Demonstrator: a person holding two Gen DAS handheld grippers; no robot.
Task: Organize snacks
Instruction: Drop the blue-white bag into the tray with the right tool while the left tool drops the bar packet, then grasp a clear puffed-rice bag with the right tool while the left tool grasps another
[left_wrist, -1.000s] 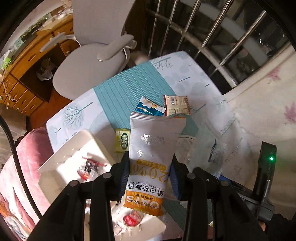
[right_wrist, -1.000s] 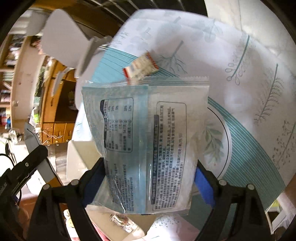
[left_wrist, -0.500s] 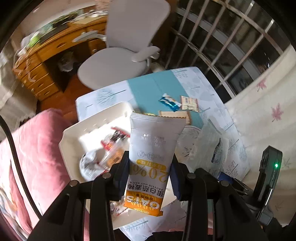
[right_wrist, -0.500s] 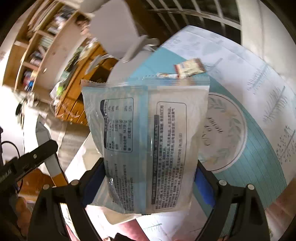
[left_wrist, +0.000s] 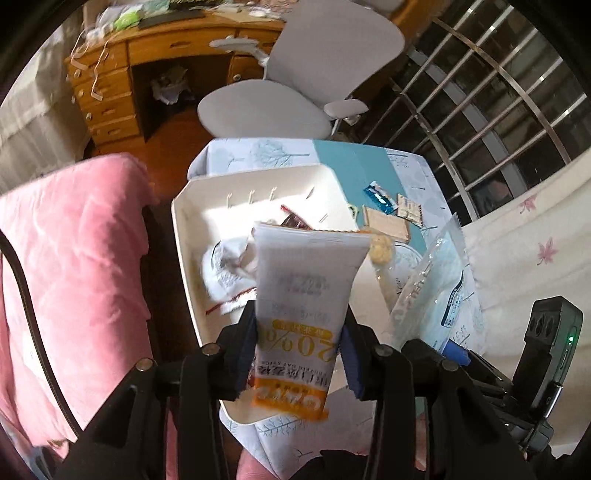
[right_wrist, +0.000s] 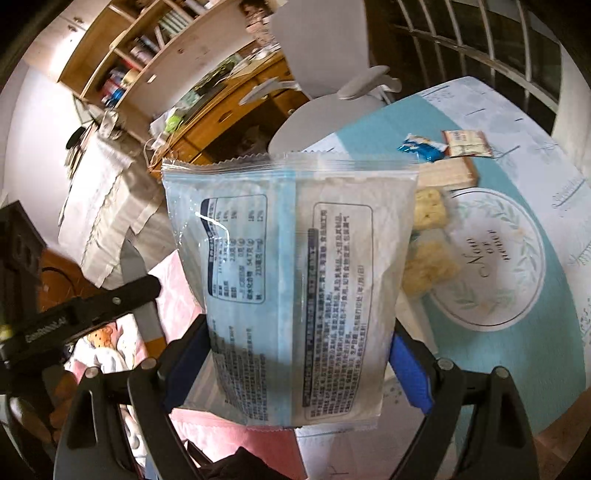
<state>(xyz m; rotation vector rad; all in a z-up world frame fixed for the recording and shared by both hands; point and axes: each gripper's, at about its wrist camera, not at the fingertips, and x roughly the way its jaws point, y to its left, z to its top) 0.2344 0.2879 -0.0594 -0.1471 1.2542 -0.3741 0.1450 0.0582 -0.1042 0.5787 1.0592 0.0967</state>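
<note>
1. The counter (left_wrist: 351, 162), under a teal and white cloth, carries a white tray (left_wrist: 184, 266), which serves as the landmark here; the tray sits at the counter's edge nearest the pink bedding (left_wrist: 74, 258), and its interior is partly filled with wrappers but shows open floor.
2. The right gripper (right_wrist: 295, 354) has its fingers closed on a clear blue-printed bag (right_wrist: 295, 258), long axis running straight out from the fingers. In the left wrist view this bag hangs just beyond the tray's counter-side rim.
3. The left gripper (left_wrist: 299, 350) pinches an oat stick packet (left_wrist: 306, 288) at its lower third, the packet standing upright along the fingers and directly above the tray. This hand looks nearer to a drop.
4. Judged next: release the packet straight down; the tray's walls leave room on all sides.
5. Beyond the tray, further along the counter, loose snacks remain: a blue wrapper (left_wrist: 376, 194), a beige wafer pack (left_wrist: 384, 223) and pale crackers (right_wrist: 424, 210).
</note>
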